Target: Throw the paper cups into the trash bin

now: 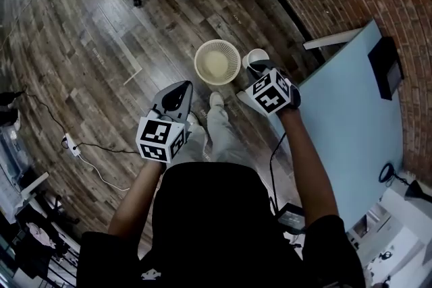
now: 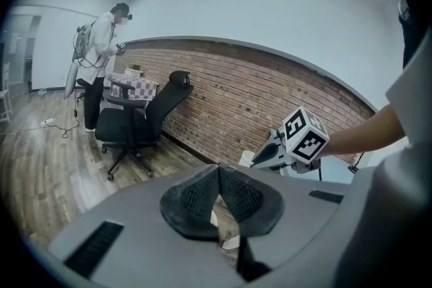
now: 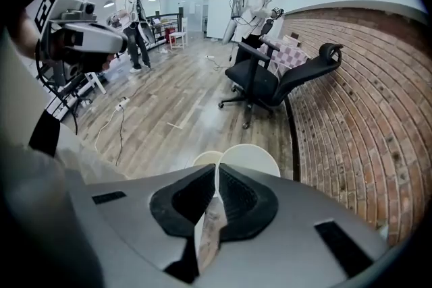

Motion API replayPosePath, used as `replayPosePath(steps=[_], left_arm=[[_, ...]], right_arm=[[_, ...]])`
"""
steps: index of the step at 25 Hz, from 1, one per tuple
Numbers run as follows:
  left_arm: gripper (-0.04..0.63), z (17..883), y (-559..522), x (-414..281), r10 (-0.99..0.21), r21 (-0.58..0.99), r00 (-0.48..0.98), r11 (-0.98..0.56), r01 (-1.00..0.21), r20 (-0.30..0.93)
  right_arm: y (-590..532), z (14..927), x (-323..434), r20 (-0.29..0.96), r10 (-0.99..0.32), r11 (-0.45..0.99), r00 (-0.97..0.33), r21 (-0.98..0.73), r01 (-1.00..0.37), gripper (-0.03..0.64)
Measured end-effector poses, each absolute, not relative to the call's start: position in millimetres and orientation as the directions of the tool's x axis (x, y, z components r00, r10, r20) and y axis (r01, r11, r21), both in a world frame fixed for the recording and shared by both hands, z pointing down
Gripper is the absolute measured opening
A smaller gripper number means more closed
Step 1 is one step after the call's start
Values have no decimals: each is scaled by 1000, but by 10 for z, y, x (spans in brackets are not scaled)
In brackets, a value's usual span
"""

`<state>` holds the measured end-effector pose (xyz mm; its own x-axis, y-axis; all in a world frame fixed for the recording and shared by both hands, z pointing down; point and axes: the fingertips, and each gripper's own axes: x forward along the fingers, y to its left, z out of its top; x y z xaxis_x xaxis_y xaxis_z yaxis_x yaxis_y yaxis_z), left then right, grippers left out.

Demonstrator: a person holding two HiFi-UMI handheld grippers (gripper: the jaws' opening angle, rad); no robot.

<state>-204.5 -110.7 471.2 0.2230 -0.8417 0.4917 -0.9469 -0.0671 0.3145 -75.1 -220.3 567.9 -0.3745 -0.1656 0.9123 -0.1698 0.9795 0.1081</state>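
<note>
Paper cup (image 1: 254,57) in hand beside the trash bin (image 1: 200,71), drop not yet made.

Nearest the person, the left gripper (image 2: 218,168) hangs low with its jaws pressed together on nothing. The right gripper (image 3: 216,168) has its jaws nearly together, pinching the cup's thin wall, and holds the cup just off the bin's rim. The throw looks like the step left. Whether other cups already lie in the bin cannot be told. Nothing stands between cup and bin. A pale blue table (image 1: 351,118) sits right, cables (image 1: 88,152) left, an office chair (image 3: 283,81) and brick wall (image 3: 364,77) beyond, people (image 3: 260,3) farthest.
</note>
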Motion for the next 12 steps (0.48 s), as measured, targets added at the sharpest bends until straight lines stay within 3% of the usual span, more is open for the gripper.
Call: replayPosePath(steps=[12], left_arm=[[5, 5061, -1587, -1947, -864, 401, 165, 46, -915, 476]], right_arm=[[-2407, 6583, -1061, 921, 39, 991, -388, -85, -102, 20]])
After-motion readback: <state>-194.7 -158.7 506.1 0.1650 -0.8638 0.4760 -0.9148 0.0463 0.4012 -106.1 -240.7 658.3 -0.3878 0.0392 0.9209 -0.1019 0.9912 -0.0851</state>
